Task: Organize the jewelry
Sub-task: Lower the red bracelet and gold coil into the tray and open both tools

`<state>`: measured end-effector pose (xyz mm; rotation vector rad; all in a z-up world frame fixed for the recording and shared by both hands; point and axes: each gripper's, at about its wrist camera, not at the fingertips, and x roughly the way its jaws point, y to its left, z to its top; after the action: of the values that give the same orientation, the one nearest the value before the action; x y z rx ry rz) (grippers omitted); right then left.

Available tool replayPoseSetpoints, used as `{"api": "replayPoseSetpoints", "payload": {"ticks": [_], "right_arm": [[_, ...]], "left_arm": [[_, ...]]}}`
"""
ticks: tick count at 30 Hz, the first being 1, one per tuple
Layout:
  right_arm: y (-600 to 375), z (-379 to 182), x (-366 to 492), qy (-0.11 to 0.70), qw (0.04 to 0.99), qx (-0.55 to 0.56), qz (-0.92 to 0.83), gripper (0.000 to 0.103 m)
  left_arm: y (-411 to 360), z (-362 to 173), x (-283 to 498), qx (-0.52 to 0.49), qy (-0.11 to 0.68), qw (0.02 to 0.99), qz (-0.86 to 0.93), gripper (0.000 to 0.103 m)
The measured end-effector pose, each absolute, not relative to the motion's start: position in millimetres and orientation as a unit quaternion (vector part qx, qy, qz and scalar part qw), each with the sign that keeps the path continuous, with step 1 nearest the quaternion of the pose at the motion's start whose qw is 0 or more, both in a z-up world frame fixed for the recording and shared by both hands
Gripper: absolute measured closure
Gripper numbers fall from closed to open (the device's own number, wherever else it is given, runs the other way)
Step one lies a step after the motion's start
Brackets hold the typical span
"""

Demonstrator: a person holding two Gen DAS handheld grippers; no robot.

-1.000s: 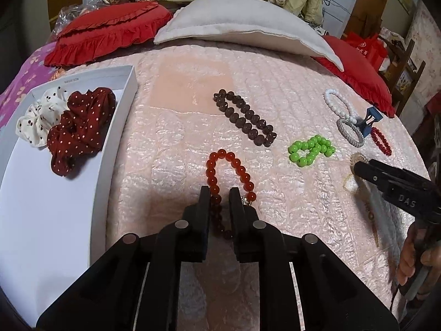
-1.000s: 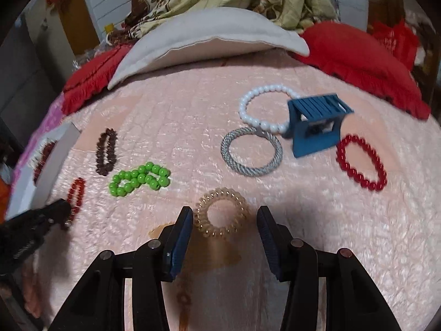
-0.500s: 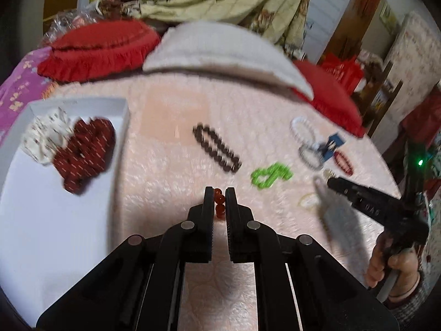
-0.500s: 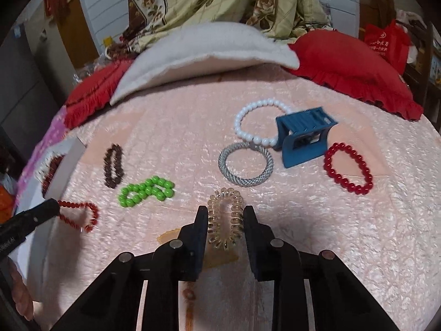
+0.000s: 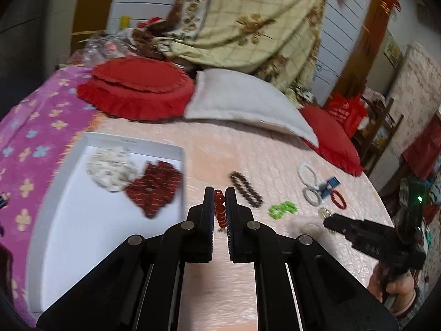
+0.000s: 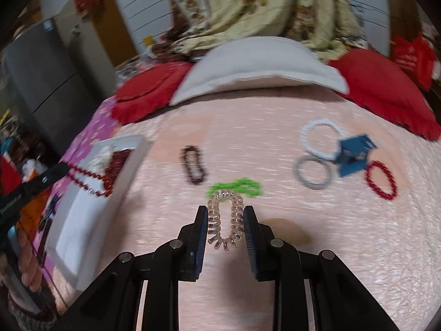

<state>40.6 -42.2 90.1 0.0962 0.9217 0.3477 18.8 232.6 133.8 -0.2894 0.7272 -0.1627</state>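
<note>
My left gripper [image 5: 219, 197] is shut on an orange-red bead bracelet [image 5: 220, 212] and holds it in the air beside the white tray [image 5: 82, 220]. In the right wrist view that bracelet [image 6: 88, 178] hangs over the tray's near corner [image 6: 121, 190]. My right gripper [image 6: 225, 215] is shut on a clear spiral hair tie [image 6: 226, 218], lifted above the pink bedspread. Two scrunchies, one cream [image 5: 110, 167] and one dark red [image 5: 154, 187], lie in the tray.
On the bedspread lie a dark brown bead bracelet [image 6: 193, 165], a green bead bracelet [image 6: 237, 187], a white bead bracelet [image 6: 321, 138], a grey ring [image 6: 312, 172], a blue hair claw [image 6: 354, 155] and a red bead bracelet [image 6: 381, 179]. Pillows [image 6: 259, 66] line the far side.
Both grippers have risen off the bedspread. The left has carried the orange-red bracelet left toward the tray. The right shut on the spiral hair tie and lifted it.
</note>
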Motion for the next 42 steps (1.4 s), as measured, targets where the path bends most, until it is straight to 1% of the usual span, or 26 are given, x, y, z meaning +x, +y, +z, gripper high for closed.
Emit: {"api": "replayPoseSetpoints", "payload": {"ticks": [6,11,14,20,27,32,36,38,39,40,42], "right_arm": [[29.3,104.9,31.7,0.444,0.867,0.021,0.226,0.078],[102.1,109.3,29.4,0.449,0.849,-0.004,0.277,0.078],[148.7,100.3,28.1,0.455,0.838,-0.033,0.298,0.078],[213.6,63.6,37.8,0.48,0.818,-0.08,0.306,0.078],[243.3,35.6,58.3,0.494,0.811,-0.103,0.297,0.078],[248.3,23.7,70.8,0.501,0.809,-0.1,0.291,0.078],[246.6,19.0,75.0,0.497,0.814,-0.103,0.283,0.076],[246.8,17.3,77.6,0.492,0.819,-0.103,0.278,0.072],[247.2,17.3,78.8,0.491,0.819,-0.102,0.277,0.068],[247.3,17.4,79.9,0.492,0.819,-0.1,0.277,0.067],[247.3,18.7,81.1,0.494,0.818,-0.096,0.279,0.065]], "left_arm": [[292.2,116.4,20.1,-0.162,0.369,0.915,0.003,0.097],[344.0,80.4,28.8,-0.196,0.409,0.888,0.069,0.097],[363.7,62.9,33.4,-0.228,0.422,0.875,0.071,0.097],[374.5,47.9,42.3,-0.235,0.435,0.866,0.078,0.097],[383.8,34.3,57.1,-0.254,0.448,0.854,0.078,0.097],[388.8,30.3,61.8,-0.275,0.442,0.851,0.071,0.097],[388.1,27.1,66.4,-0.286,0.444,0.846,0.067,0.097],[387.5,28.6,67.4,-0.292,0.442,0.846,0.059,0.097],[386.8,29.9,67.3,-0.294,0.439,0.847,0.055,0.096],[386.1,32.0,67.1,-0.296,0.436,0.848,0.049,0.095],[385.5,36.2,65.1,-0.301,0.428,0.851,0.04,0.088]]}}
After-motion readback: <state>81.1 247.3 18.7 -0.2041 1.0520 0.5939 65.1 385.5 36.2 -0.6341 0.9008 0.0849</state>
